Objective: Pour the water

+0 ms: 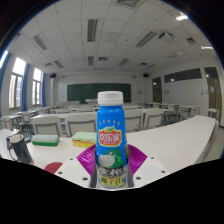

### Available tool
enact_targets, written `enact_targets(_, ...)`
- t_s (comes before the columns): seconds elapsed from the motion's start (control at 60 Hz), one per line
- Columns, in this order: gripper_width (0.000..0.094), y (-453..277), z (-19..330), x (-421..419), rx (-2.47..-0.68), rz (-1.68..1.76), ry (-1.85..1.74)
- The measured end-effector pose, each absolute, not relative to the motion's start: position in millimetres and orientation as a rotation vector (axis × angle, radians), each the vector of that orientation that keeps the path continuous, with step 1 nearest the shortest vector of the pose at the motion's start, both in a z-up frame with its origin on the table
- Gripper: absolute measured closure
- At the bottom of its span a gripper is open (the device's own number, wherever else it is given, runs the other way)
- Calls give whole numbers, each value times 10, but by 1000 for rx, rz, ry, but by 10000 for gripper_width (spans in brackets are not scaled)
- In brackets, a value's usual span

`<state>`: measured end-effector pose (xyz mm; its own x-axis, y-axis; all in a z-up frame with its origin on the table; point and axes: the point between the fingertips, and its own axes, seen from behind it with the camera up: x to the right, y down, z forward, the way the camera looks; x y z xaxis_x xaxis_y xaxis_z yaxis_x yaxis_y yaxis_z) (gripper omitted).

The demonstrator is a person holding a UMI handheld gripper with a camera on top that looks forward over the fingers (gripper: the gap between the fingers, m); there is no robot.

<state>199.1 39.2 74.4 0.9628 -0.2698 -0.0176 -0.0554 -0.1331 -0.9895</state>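
Observation:
A bottle [111,135] with a white cap and a blue and green label stands upright between my fingers, held above the white table [175,140]. My gripper [111,168] is shut on the bottle's lower part, with the purple pads [88,157] pressed against both its sides. The bottle's base is hidden below the fingers. No cup or other vessel shows.
A green box [44,141] and a yellow sponge-like block [83,140] lie on the table to the left. A dark object [16,148] stands at the far left. Rows of desks [60,122] and a blackboard [95,92] fill the classroom beyond.

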Motion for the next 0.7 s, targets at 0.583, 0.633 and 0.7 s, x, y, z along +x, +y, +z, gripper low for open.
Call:
enact_targets(0.583, 547, 556, 2072, 178, -1114, -1491, -1171)
enact_targets(0.633, 546, 696, 2013, 84, -1030, -1597, -1297)
enact_targets(0.7, 546, 672, 2047, 17, -902, -1734, -1417)
